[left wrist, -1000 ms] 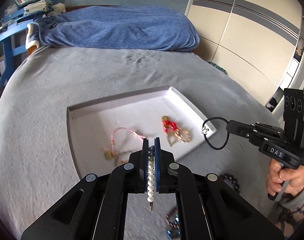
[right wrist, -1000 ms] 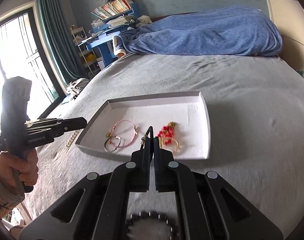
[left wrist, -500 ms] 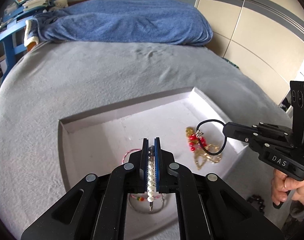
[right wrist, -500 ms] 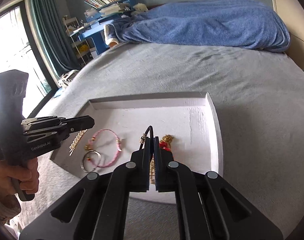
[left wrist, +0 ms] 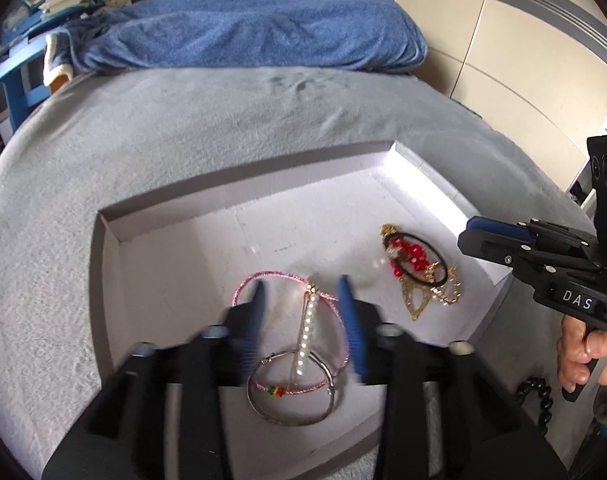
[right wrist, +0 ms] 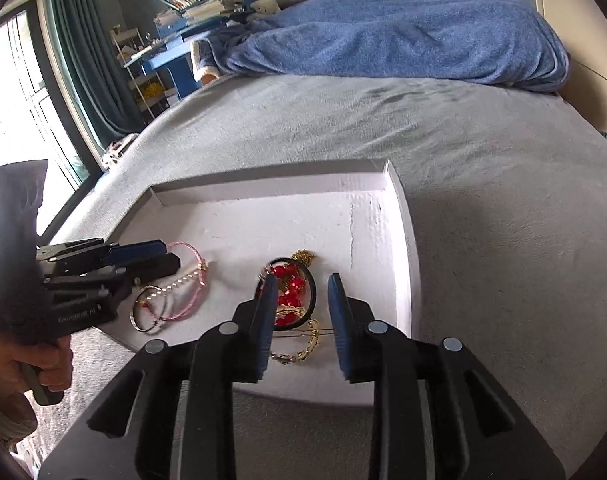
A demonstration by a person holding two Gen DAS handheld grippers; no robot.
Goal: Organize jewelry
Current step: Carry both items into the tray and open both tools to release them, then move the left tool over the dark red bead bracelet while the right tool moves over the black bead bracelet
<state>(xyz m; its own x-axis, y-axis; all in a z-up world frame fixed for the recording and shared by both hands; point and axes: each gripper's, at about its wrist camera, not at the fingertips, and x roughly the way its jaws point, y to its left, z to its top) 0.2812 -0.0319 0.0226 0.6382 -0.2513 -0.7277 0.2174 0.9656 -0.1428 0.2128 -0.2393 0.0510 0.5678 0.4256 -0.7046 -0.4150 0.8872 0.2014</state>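
A white tray lies on the grey bed. My left gripper hovers low over its near left part, jaws opening. A pearl strand lies free between the fingers, across a pink bracelet and a silver ring. My right gripper is over the tray's right part, jaws also opening, with nothing pressed between them. Below it a black cord loop rests on red beads and a gold chain.
A black bead bracelet lies on the bedcover right of the tray. A blue blanket is heaped at the bed's far end. Wardrobe doors stand to the right, a blue bookshelf and a curtained window to the left.
Both grippers came forward and down over the tray and went from shut to open. The left let go of the pearl strand and the right of the black cord; both now lie in the tray.
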